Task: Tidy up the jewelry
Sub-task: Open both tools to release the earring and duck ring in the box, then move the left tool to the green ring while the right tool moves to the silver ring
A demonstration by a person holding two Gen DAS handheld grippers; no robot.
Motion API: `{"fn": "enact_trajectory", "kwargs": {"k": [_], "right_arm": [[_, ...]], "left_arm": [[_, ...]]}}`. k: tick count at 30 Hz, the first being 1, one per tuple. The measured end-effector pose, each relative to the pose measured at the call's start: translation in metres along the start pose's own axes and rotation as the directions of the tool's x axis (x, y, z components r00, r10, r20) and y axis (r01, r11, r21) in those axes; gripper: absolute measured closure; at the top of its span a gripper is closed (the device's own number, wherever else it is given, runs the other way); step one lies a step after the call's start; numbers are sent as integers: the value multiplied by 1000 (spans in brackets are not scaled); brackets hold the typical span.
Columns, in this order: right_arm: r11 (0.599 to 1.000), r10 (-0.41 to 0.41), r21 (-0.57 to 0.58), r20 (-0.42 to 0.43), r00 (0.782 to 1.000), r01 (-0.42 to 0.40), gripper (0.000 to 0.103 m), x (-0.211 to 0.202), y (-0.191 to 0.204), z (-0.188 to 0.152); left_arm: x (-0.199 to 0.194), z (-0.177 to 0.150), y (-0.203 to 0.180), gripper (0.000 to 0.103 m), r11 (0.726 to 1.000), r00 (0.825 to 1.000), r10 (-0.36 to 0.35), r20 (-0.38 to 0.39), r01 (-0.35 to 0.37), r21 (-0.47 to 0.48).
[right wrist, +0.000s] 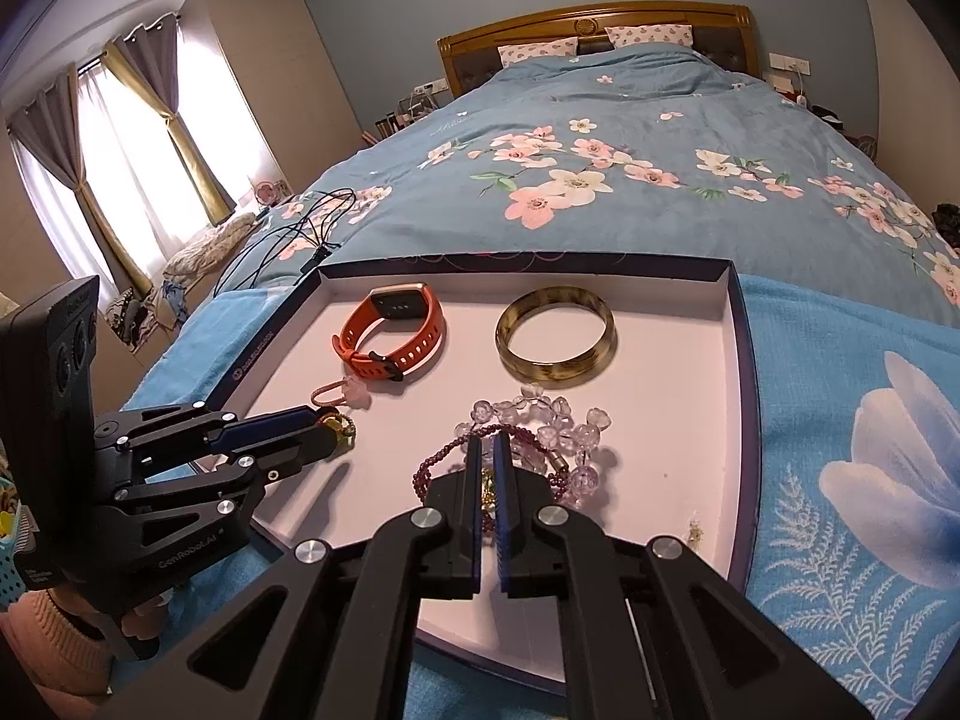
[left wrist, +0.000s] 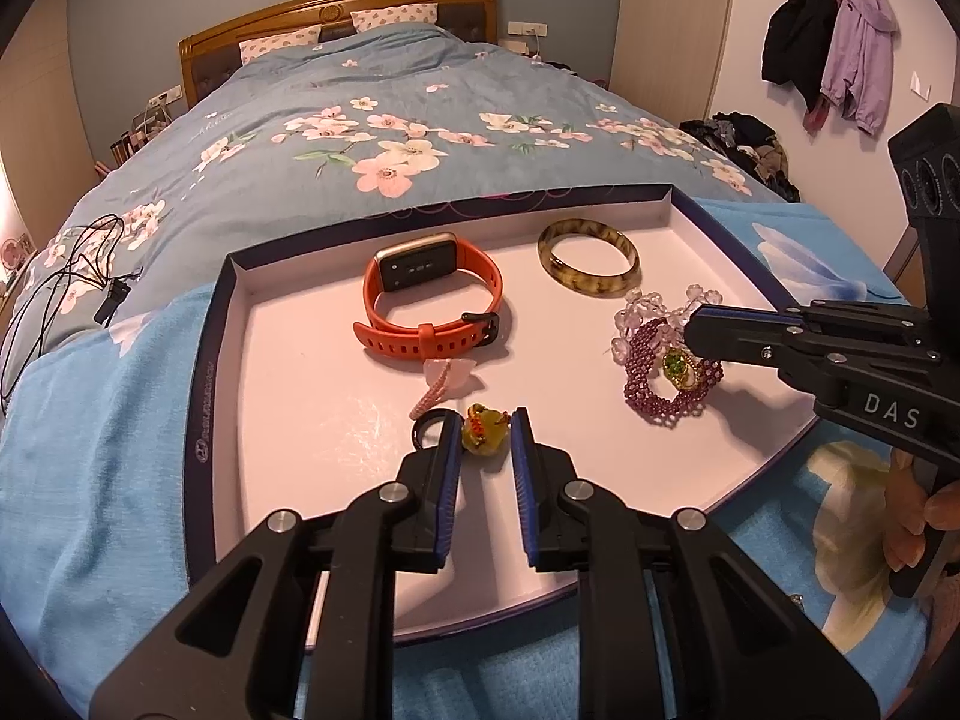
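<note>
Fingers of your left gripper [left wrist: 486,429] stand apart around the yellow charm [left wrist: 483,431]: close squarely; right gripper [right wrist: 491,450] sits nearly closed on the purple bracelet [right wrist: 447,457]

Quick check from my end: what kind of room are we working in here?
Almost certainly a bedroom: a bed with a wooden headboard and floral duvet, curtained window, jackets hung on wall hooks. The jewelry tray sits on the bed.
</note>
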State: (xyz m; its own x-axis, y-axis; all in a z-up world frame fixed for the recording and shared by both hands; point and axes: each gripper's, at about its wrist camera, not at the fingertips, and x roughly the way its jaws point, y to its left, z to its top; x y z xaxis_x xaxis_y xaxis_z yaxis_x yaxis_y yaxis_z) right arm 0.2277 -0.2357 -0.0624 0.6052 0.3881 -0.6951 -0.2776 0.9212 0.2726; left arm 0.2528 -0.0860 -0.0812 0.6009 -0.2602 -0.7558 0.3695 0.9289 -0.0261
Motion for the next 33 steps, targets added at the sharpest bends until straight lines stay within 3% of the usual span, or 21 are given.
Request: {"fn": "enact_trajectory", "kwargs": {"k": [6, 8, 15, 19, 21, 23, 30, 33], "right_arm": [[1000, 2, 2, 9, 1000, -2, 99, -4, 0, -1], [1000, 3, -1, 15, 1000, -3, 99, -7, 1, -1], [1000, 9, -26, 35, 999, -9, 97, -19, 9, -2], [999, 14, -40, 48, 999, -12, 88, -27, 14, -4], [999, 14, -48, 53, 999, -12, 87, -31, 17, -6], [998, 22, -55, 57, 998, -18, 86, -36, 20, -10], [996, 23, -93, 63, 998, -17, 68, -55, 30, -27], [995, 27, -96, 60, 998, -21, 67, -59, 32, -35]], "left_arm": [[1, -1, 1, 84, 1000, 1000, -3, 1, 3, -5], [-2, 0, 1, 71, 1000, 1000, -1, 8, 1, -7], [-12, 0, -2, 63, 1000, 999, 9, 36, -9, 0], [-25, 0, -4, 46, 1000, 998, 16, 67, -17, 7], [-33, 1, -4, 44, 1000, 996, 26, 81, -27, 11], [-43, -1, -4, 34, 1000, 995, 19, 97, -20, 12], [-90, -17, 10, 25, 1000, 986, -12, 168, 9, 17], [-106, -31, 19, 25, 1000, 984, -9, 178, 6, 18]]}}
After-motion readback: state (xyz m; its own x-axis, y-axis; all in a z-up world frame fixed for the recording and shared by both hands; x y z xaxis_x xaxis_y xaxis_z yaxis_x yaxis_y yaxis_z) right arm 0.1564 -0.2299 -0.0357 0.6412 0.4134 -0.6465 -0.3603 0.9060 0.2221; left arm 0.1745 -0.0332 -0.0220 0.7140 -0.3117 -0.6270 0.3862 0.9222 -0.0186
